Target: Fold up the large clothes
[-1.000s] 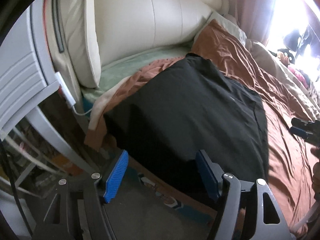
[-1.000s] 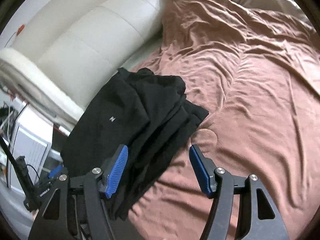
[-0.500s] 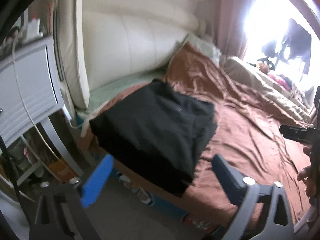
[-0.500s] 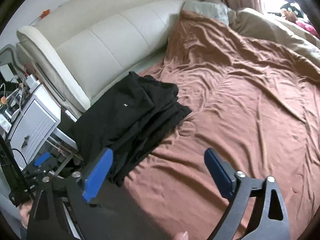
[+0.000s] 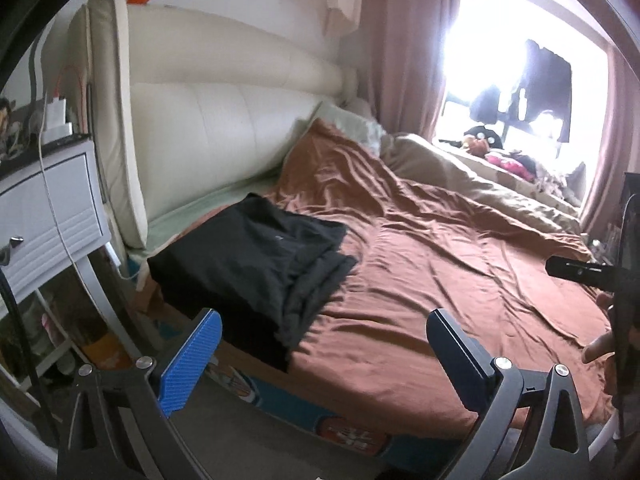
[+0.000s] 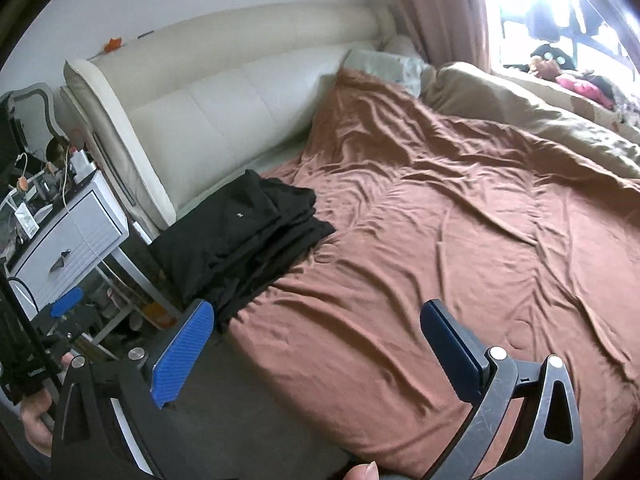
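Note:
A black garment point(image 5: 256, 256) lies folded in a thick stack at the near left corner of the bed, on the brown bed cover point(image 5: 440, 260). My left gripper point(image 5: 322, 320) hangs open in front of the bed's edge, well back from the stack, with nothing between its blue pads. In the right wrist view the same garment point(image 6: 240, 236) sits up and to the left of my right gripper point(image 6: 316, 308). Its jaws are opening wide and hold nothing; only the bed cover point(image 6: 440, 220) lies beyond them.
A white nightstand point(image 5: 44, 208) with a cable and small items stands left of the bed. The cream padded headboard point(image 5: 220, 132) runs behind the garment. A beige duvet point(image 5: 480, 184) is bunched toward the bright window. Dark floor lies below the bed's edge.
Both grippers have drawn back and upward from the black garment, and their jaws have spread wider. The garment stays folded on the bed corner and looks smaller in both views.

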A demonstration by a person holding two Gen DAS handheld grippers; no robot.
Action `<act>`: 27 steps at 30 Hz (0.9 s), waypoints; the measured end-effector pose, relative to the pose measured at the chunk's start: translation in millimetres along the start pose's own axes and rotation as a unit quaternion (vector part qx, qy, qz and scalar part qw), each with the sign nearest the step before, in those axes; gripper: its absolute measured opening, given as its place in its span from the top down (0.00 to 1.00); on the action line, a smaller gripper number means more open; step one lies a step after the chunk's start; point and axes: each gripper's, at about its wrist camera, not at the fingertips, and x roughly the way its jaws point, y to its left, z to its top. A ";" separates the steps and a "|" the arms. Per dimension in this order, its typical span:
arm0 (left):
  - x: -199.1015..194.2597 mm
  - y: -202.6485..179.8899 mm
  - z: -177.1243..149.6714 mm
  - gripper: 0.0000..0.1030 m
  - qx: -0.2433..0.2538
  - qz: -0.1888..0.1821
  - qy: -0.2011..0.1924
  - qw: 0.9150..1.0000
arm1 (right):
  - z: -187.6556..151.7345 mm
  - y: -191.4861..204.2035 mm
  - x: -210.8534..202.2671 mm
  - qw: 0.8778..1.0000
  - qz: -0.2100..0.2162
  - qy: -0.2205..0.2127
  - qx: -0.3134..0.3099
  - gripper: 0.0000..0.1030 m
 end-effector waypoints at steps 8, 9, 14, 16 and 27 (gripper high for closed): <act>-46.4 -33.0 -27.2 0.00 0.011 -0.038 -0.018 0.999 | -63.9 -23.9 -70.8 0.999 -0.001 -0.033 0.021 0.00; -53.8 -37.2 -31.9 0.00 0.012 -0.045 -0.020 0.999 | -71.2 -27.7 -78.6 0.999 -0.003 -0.037 0.025 0.00; -82.4 -56.2 -51.2 0.00 0.030 -0.062 -0.028 0.997 | -107.5 -41.1 -114.8 0.998 -0.007 -0.052 0.046 0.00; -94.9 -64.6 -59.9 0.00 0.038 -0.066 -0.030 0.997 | -121.6 -44.4 -128.6 0.997 -0.010 -0.059 0.052 0.00; -154.6 -98.7 -90.1 0.00 0.059 -0.102 -0.053 0.992 | -187.3 -30.9 -219.6 0.993 -0.062 -0.085 0.055 0.00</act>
